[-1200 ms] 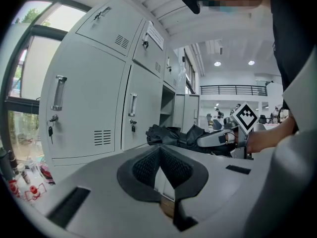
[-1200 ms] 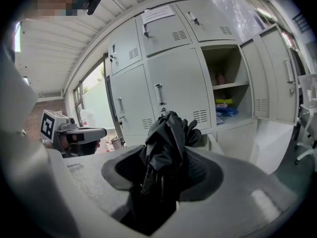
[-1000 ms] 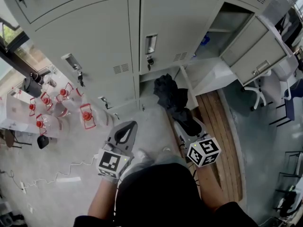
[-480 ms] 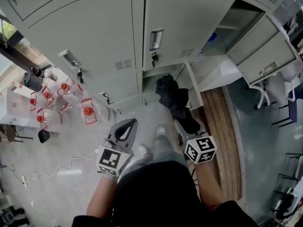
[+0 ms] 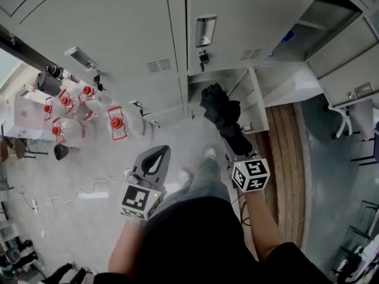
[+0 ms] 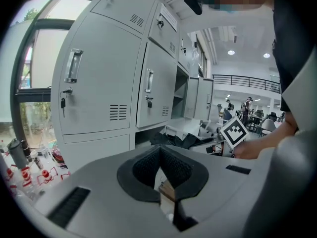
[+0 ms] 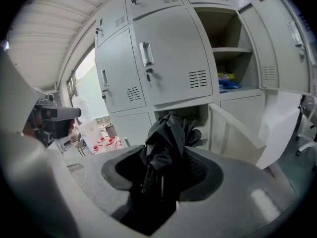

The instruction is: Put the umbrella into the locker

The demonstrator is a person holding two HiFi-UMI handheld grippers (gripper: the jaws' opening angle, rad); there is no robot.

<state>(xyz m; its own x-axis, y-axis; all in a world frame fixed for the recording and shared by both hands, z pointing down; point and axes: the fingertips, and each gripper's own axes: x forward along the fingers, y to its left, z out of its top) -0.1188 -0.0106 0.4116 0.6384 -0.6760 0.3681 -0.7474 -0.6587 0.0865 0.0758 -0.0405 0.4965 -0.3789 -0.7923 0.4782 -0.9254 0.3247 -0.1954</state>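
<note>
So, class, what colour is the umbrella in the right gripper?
The umbrella is black, seen best in the right gripper view.

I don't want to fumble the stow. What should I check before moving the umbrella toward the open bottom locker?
1. Grip: right tool clamped on umbrella: ok.
2. Access: bottom locker door open: ok.
3. Aim: umbrella faces the opening: ok.
4. Other hand: left tool shut, empty, aside: ok.
5. Room inside locker: cannot tell, umbrella hides it.
</note>
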